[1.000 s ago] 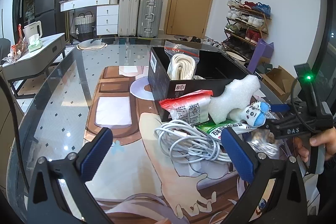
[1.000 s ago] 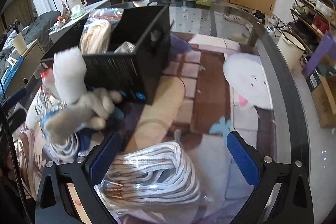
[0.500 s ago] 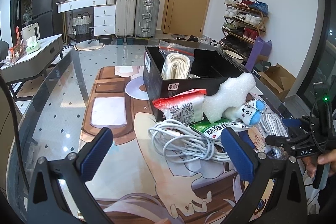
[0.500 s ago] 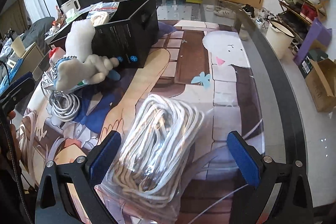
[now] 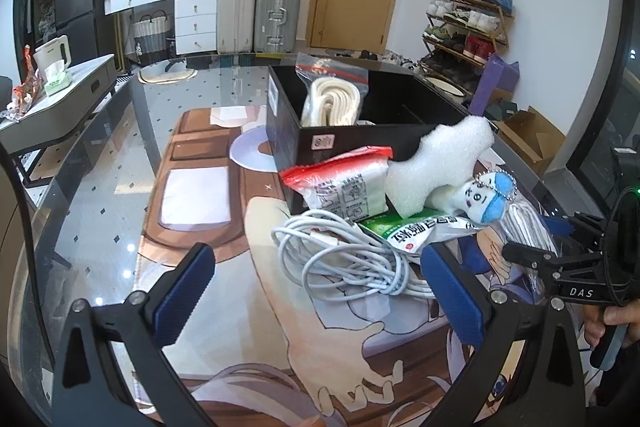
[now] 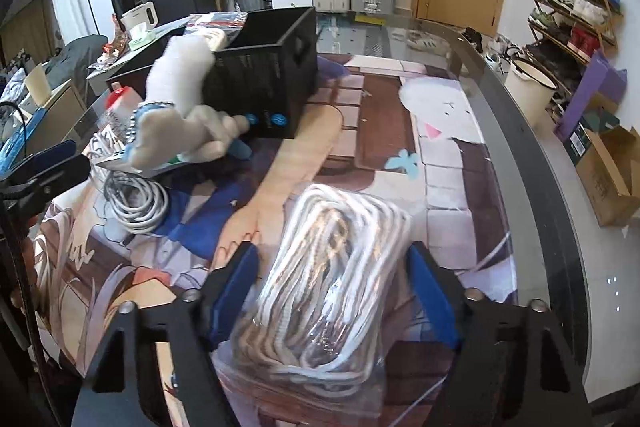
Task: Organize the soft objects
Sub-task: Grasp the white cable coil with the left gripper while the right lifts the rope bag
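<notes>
Since half a second ago my right gripper [image 6: 332, 291] has closed in on the bagged rope coil [image 6: 336, 267]: the jaws, then wide on either side of it, now press its flanks, and the plastic bulges up between them. I judge this a firm grasp, taken across the narrow waist of the bag so the loose loops cannot spill. Whether the bag is lifted off the tabletop [image 6: 480, 187] I cannot tell. The left gripper [image 5: 316, 291] has hardly shifted; its jaws stand wide apart and hold nothing, poised low over the printed mat [image 5: 192, 195].

Nearest the left jaws lies the loose white cable [image 5: 340, 251], unbagged and tangled, partly under a green packet [image 5: 416, 231]. Probably the left side's next candidate, though a tangle like that will sag and trail if pinched at one strand.

Behind it, a red-topped tissue pack [image 5: 348, 183], a white foam piece [image 5: 440, 163] and a small plush keychain [image 5: 488, 199] lean in a heap against the near wall of the black box [image 5: 296, 131]. They sit there, I judge, as a queue awaiting sorting.

Farthest, inside the box, a second bagged coil [image 5: 332, 103] stands upright against the wall, leaving the rest of the interior free. That suggests the destination for the coil in my right jaws; the lift must clear the box rim.
</notes>
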`<state>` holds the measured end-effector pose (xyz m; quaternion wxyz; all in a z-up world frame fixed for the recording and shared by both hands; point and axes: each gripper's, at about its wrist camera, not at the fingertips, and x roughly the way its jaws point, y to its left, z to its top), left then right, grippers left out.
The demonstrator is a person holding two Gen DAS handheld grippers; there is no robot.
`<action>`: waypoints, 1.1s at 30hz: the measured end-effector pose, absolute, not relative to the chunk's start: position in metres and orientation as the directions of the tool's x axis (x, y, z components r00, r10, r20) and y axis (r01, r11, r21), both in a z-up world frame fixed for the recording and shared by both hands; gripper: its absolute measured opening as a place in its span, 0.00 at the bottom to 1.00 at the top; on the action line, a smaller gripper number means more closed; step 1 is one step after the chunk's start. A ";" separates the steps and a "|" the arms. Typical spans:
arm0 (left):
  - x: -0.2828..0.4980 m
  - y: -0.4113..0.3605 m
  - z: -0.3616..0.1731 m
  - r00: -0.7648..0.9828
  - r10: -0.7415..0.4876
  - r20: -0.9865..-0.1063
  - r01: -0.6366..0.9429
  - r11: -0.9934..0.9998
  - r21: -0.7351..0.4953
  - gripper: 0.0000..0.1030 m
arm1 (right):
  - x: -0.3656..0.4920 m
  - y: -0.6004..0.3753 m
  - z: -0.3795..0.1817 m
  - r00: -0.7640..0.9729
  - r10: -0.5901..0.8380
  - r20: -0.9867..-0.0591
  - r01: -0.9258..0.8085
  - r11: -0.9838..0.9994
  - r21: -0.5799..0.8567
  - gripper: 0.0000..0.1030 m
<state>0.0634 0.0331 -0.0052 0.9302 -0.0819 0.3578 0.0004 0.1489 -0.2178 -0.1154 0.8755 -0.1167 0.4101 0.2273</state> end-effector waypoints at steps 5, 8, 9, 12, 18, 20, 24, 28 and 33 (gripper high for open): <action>0.068 0.026 -0.009 0.716 -0.069 -0.694 -0.029 0.991 -0.129 1.00 | 0.146 -0.217 -0.114 0.553 0.346 -0.758 -0.522 0.853 0.008 0.48; 0.073 0.023 -0.012 0.690 -0.063 -0.721 -0.026 0.993 -0.112 1.00 | 0.144 -0.216 -0.114 0.553 0.354 -0.754 -0.534 0.846 0.006 0.48; 0.075 0.023 -0.013 0.679 -0.062 -0.732 -0.027 0.994 -0.109 1.00 | 0.143 -0.215 -0.114 0.551 0.360 -0.753 -0.538 0.843 0.008 0.48; 0.080 0.020 -0.017 0.651 -0.070 -0.756 -0.020 0.994 -0.109 1.00 | 0.141 -0.215 -0.114 0.550 0.366 -0.751 -0.546 0.838 0.008 0.48; 0.087 0.015 -0.017 0.635 -0.091 -0.767 0.005 0.994 -0.113 1.00 | 0.141 -0.216 -0.115 0.548 0.375 -0.748 -0.551 0.834 0.014 0.48; 0.089 0.015 -0.018 0.632 -0.103 -0.768 0.007 0.992 -0.126 0.99 | 0.142 -0.216 -0.115 0.547 0.378 -0.747 -0.552 0.834 0.017 0.48; 0.089 0.019 -0.016 0.634 -0.158 -0.757 0.032 0.984 -0.178 0.83 | 0.143 -0.215 -0.115 0.543 0.384 -0.746 -0.558 0.830 0.021 0.48; 0.086 0.022 -0.014 0.642 -0.165 -0.749 0.037 0.982 -0.185 0.67 | 0.142 -0.214 -0.115 0.542 0.388 -0.745 -0.563 0.826 0.021 0.48; 0.078 0.024 -0.013 0.649 -0.166 -0.742 0.033 0.981 -0.191 0.66 | 0.140 -0.211 -0.115 0.540 0.394 -0.744 -0.571 0.821 0.020 0.48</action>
